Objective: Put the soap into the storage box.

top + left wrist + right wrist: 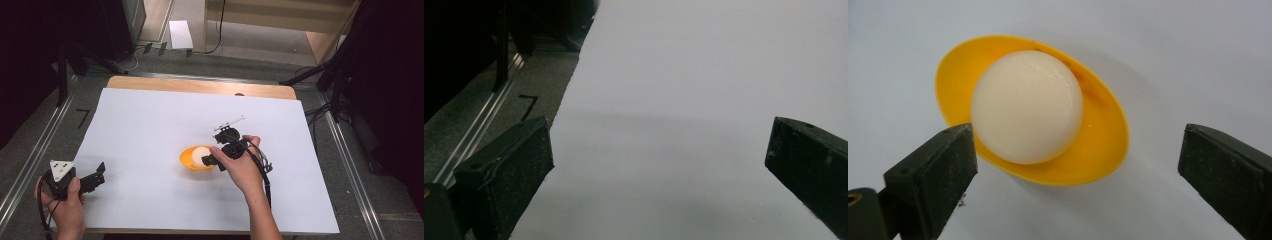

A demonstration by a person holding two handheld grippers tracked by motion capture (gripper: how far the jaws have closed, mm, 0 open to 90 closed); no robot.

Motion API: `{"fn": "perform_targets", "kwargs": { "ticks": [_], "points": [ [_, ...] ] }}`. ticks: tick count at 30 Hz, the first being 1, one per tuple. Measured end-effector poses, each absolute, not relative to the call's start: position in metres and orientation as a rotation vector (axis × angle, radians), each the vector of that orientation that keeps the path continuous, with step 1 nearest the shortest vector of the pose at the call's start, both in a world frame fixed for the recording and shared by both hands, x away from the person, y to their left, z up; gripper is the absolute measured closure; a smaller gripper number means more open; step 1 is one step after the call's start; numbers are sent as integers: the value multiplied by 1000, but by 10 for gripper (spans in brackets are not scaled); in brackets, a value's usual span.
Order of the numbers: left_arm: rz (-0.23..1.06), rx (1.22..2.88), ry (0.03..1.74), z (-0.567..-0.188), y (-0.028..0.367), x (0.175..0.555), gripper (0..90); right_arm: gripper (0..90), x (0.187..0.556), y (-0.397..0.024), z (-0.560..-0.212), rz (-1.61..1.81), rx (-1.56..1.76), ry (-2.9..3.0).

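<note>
Right claw (1075,165) view — white ball (1027,106) inside yellow bowl (1098,145), jaws apart.

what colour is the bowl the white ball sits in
Yellow-orange. The bowl shows best in the right gripper view, holding the ball.
</note>
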State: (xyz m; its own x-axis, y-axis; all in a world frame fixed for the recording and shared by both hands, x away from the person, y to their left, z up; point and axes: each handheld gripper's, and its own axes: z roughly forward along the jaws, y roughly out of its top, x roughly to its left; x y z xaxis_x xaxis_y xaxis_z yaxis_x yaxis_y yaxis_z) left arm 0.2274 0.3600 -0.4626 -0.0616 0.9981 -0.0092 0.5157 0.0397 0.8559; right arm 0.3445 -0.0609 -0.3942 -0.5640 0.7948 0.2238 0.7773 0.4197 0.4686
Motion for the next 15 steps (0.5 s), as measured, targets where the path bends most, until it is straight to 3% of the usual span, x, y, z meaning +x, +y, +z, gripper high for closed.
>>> {"fn": "perform_targets", "kwargs": {
  "ticks": [15],
  "points": [
    [926, 1551, 1655, -463, 360, 227, 0, 9, 342, -88, -392, 848, 1501, 2560]
  ]
}}
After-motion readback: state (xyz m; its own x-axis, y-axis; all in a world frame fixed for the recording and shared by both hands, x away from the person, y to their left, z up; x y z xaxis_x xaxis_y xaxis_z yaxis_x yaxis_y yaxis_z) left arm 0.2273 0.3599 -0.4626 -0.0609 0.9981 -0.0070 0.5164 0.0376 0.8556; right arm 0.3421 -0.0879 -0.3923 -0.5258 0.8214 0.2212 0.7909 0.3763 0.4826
